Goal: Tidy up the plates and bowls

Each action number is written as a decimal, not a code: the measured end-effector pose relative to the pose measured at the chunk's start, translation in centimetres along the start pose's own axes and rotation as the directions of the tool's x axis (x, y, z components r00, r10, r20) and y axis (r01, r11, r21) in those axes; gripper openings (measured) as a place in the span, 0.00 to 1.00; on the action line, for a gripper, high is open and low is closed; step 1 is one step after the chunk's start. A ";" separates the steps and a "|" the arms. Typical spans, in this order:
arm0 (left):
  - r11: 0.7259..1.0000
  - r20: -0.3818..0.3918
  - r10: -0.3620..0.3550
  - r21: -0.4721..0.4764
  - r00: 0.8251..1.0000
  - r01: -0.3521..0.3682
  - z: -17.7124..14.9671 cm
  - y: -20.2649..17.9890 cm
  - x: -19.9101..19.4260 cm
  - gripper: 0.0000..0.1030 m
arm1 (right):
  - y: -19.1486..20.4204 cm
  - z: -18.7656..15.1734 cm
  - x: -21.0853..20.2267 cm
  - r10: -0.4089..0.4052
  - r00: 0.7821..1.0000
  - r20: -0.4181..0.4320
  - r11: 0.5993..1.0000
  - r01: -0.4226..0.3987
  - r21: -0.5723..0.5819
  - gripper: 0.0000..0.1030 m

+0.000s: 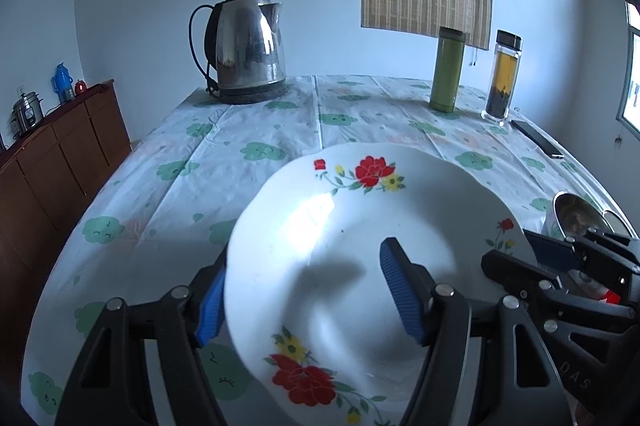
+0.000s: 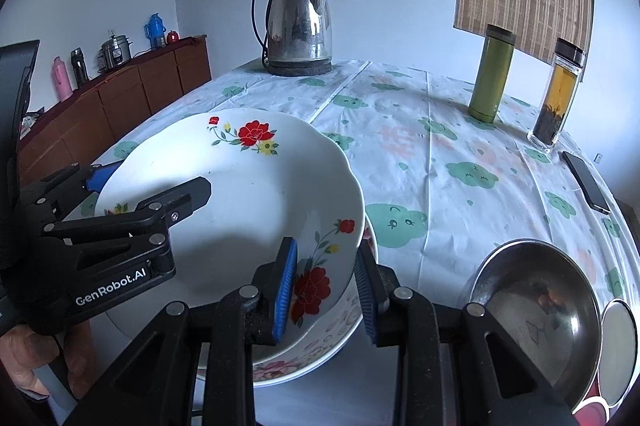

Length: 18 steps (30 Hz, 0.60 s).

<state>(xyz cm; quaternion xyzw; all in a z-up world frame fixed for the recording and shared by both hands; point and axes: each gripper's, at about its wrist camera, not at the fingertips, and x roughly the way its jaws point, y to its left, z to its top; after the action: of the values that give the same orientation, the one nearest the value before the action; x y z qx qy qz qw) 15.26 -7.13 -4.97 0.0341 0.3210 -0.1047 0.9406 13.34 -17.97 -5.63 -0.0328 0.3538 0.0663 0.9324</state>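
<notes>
On the flower-print tablecloth [image 2: 420, 154] before you: one white deep plate with red flowers [image 2: 240, 194], sitting in one white bowl with pink floral print [image 2: 320, 350]; one stainless-steel bowl [image 2: 536, 310] to their right; one steel electric kettle [image 2: 298, 26], one green flask [image 2: 490, 74], one clear tea bottle [image 2: 560, 94] and one black phone [image 2: 586, 182] farther back. Your left gripper [image 1: 308, 302] stands wide apart astride the plate's left rim — one blue pad [image 1: 212, 306] outside, one over the well; contact cannot be told. Your right gripper [image 2: 326, 290] likewise straddles the right rim, fingers parted — not visibly pinching.
</notes>
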 end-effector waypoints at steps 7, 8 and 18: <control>1.000 -0.012 0.005 0.015 1.000 -0.005 -0.1 -0.3 0.4 0.67 | 0.0 -0.1 0.0 -0.008 1.000 -0.005 1.000 0.008 -0.002 0.30; 1.000 -0.015 0.004 0.018 1.000 -0.004 -0.1 -0.3 0.4 0.67 | 0.0 -0.1 0.0 -0.012 1.000 -0.006 1.000 0.012 -0.003 0.30; 0.999 -0.039 0.003 0.038 0.999 -0.002 -0.4 -0.7 0.9 0.67 | -0.1 -0.3 0.4 -0.037 0.999 -0.029 0.999 0.037 -0.011 0.31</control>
<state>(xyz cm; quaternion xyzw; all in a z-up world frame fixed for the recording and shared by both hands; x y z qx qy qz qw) 15.56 -7.97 -5.87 0.0546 0.3370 -0.1090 0.9336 13.43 -18.07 -6.10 -0.0450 0.3663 0.0504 0.9281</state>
